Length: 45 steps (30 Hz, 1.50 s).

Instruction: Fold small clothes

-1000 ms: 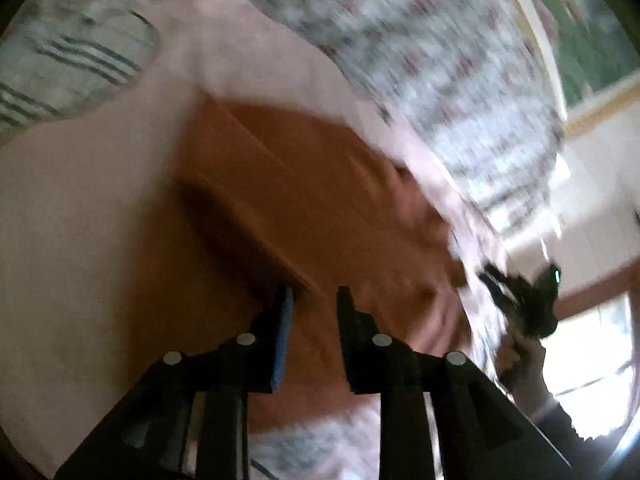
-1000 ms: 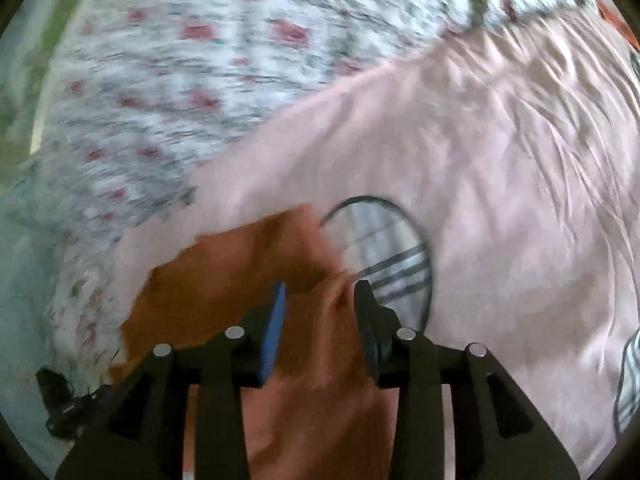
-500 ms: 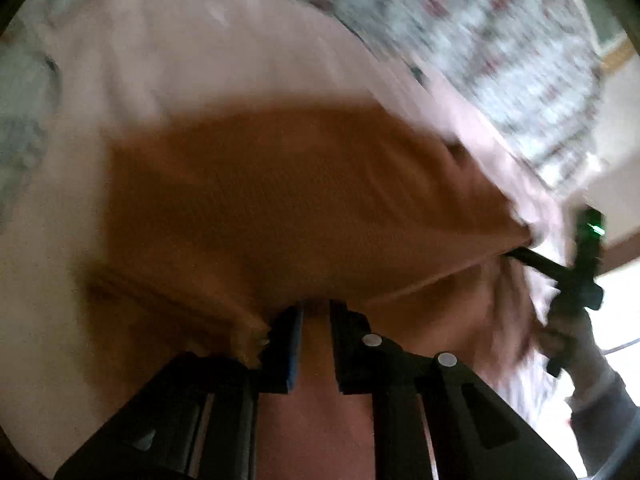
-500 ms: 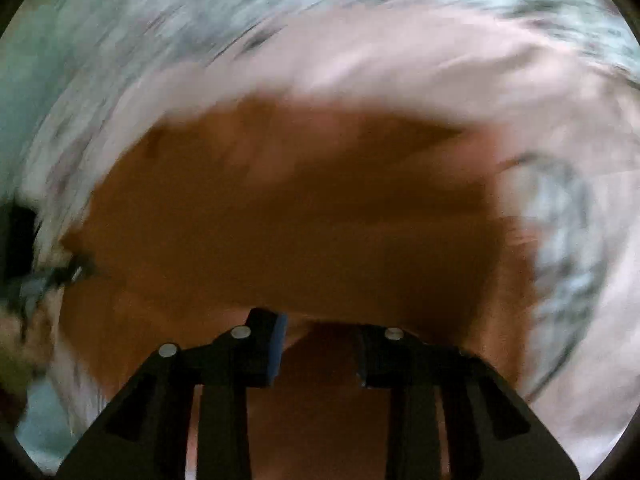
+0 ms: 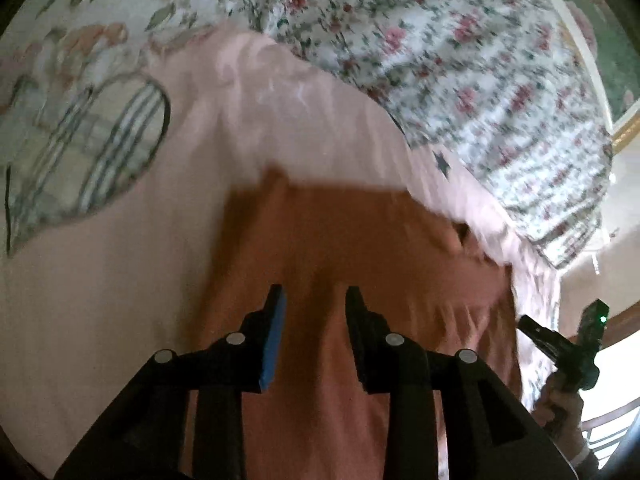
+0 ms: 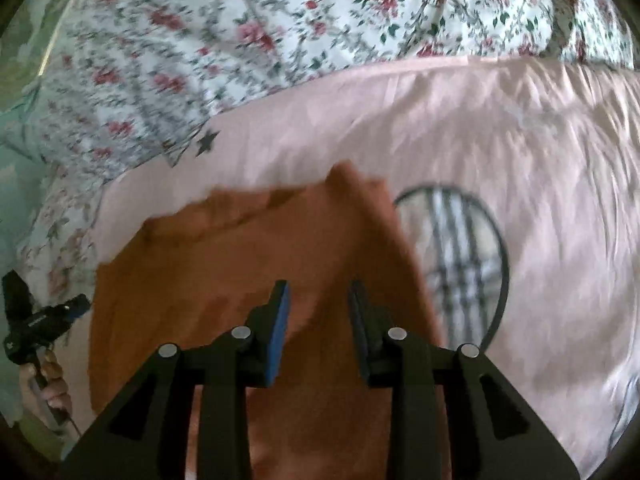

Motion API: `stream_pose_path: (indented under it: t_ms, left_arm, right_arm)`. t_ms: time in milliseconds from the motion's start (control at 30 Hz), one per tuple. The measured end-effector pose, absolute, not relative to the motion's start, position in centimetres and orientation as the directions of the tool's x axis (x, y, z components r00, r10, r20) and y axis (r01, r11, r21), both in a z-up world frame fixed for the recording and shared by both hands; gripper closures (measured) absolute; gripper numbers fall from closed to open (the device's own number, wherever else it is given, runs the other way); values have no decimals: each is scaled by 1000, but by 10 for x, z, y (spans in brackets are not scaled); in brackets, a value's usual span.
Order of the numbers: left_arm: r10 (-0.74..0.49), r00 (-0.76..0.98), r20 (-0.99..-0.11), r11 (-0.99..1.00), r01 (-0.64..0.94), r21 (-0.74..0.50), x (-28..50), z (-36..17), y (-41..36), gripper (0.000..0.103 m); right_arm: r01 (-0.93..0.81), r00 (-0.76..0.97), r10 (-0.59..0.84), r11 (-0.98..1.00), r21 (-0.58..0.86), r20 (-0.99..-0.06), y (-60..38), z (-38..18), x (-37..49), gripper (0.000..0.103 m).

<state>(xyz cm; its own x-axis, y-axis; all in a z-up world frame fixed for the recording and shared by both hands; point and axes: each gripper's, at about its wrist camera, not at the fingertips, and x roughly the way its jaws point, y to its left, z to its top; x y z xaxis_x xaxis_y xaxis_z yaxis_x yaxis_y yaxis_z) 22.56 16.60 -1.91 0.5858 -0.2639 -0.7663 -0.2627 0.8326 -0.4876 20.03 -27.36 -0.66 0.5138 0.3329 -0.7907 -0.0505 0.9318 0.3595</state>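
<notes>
An orange-brown garment [image 5: 352,248] lies flat on a pink sheet [image 5: 120,280]; it also shows in the right wrist view [image 6: 224,264]. My left gripper [image 5: 314,300] is open and empty just above the garment's near part. My right gripper [image 6: 320,296] is open and empty above the garment's right part. Each gripper shows in the other's view: the right one at the right edge [image 5: 560,340], the left one at the left edge [image 6: 44,316].
A round striped print [image 6: 452,256] on the pink sheet [image 6: 520,140] lies right beside the garment; it also shows in the left wrist view [image 5: 88,148]. A floral bedcover [image 6: 240,32] lies beyond the sheet [image 5: 480,60].
Both grippers were shut on the garment's edge and swung it over; now both are open and the garment lies flat and folded on the sheet.
</notes>
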Motion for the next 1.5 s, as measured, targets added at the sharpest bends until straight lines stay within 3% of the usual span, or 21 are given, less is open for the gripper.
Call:
stream_pose_path:
  t_ms: [233, 567, 767, 967, 1133, 1333, 1500]
  left_arm:
    - [-344, 534, -773, 805, -257, -535, 139, -33, 105, 59]
    - [-369, 500, -784, 784, -286, -551, 65, -51, 66, 57]
    - [-349, 510, -786, 761, -335, -555, 49, -55, 71, 48]
    - [-356, 548, -757, 709, -370, -601, 60, -70, 89, 32]
    - [-374, 599, -709, 607, -420, -675, 76, -92, 114, 31]
    - [-317, 641, -699, 586, -448, -676, 91, -95, 130, 32]
    - [-248, 653, -716, 580, -491, -650, 104, -93, 142, 51]
  right_arm:
    - [-64, 443, 402, 906, 419, -801, -257, -19, 141, 69]
    - [-115, 380, 444, 893, 435, -811, -253, -21, 79, 64]
    - [-127, 380, 471, 879, 460, -796, -251, -16, 62, 58]
    - [-119, 371, 449, 891, 438, -813, -242, -12, 53, 58]
    - [-111, 368, 417, 907, 406, -831, -231, -4, 56, 58]
    - [-105, 393, 421, 904, 415, -817, -224, 11, 61, 58]
    - [-131, 392, 419, 907, 401, -819, -220, 11, 77, 58]
